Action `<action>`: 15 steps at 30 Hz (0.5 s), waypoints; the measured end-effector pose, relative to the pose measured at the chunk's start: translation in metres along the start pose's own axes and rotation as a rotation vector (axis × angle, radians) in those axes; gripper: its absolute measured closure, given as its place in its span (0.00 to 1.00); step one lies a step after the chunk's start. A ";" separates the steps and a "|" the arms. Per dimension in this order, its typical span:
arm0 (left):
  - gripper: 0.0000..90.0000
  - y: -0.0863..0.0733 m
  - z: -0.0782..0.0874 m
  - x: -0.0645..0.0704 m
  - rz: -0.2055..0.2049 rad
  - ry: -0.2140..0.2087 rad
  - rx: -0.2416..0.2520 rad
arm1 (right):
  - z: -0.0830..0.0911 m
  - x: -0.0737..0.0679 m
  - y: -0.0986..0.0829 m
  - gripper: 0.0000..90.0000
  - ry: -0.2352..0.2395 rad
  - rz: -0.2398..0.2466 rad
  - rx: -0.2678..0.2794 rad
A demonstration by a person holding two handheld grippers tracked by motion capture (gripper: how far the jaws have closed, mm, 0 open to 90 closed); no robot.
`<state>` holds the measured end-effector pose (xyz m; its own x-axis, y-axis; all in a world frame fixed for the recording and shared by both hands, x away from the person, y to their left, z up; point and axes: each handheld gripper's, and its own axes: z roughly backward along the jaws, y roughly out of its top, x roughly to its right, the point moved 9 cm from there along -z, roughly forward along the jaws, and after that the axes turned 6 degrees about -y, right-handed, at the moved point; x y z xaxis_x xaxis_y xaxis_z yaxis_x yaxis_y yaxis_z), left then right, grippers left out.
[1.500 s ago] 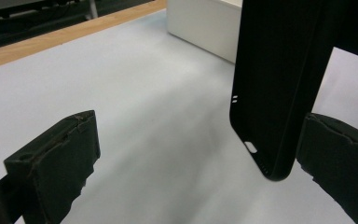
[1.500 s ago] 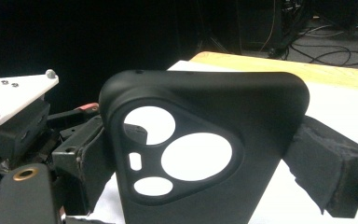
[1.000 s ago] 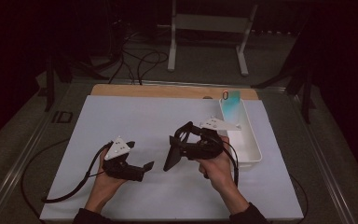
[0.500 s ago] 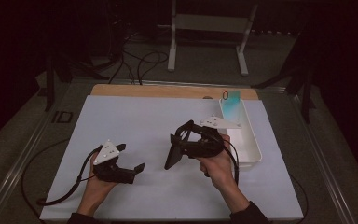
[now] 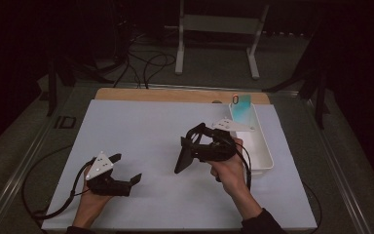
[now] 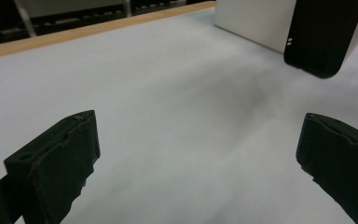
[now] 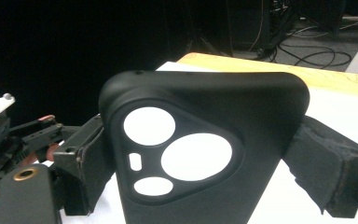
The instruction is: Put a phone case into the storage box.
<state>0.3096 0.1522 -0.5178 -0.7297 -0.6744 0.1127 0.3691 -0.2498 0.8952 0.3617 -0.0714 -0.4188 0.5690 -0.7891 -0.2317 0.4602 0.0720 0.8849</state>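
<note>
Phone case [image 7: 200, 154], the black one with the triangular camera cutout, was already off the table at this point, clamped between the jaws of the right gripper [image 5: 187, 151] a bit right of the middle of the high view. It hung edge-on over the white mat [image 5: 141, 131], lower end angled down toward it but not touching as far as I could tell. In the right gripper view the pads pressed on both long sides of the case, so the grip looked solid.

The left gripper [image 5: 126, 178] sat in the lower left of the high view with its jaws spread wide and nothing between them. Its own camera had the case [image 6: 319, 35] hanging in the upper right corner.

The white tray [image 5: 263, 148] was right of centre, with a teal card-like thing [image 5: 241, 108] standing at its far end. My guess: pickup done, and the placing or hand-over was left to do.
</note>
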 end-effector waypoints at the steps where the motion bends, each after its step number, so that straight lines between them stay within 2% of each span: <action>1: 0.00 -0.001 0.001 0.000 0.000 0.003 0.003 | 0.000 0.000 0.000 0.16 -0.001 0.000 0.000; 6: 0.00 -0.006 0.007 -0.004 -0.011 0.032 0.005 | -0.002 0.002 0.002 0.16 -0.007 0.002 0.000; 15: 0.00 -0.010 0.012 -0.008 -0.002 0.053 0.013 | -0.005 0.006 0.009 0.16 -0.023 0.016 0.000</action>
<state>0.3052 0.1683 -0.5228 -0.6991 -0.7096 0.0881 0.3599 -0.2428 0.9008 0.3722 -0.0723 -0.4142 0.5605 -0.8016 -0.2081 0.4509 0.0847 0.8885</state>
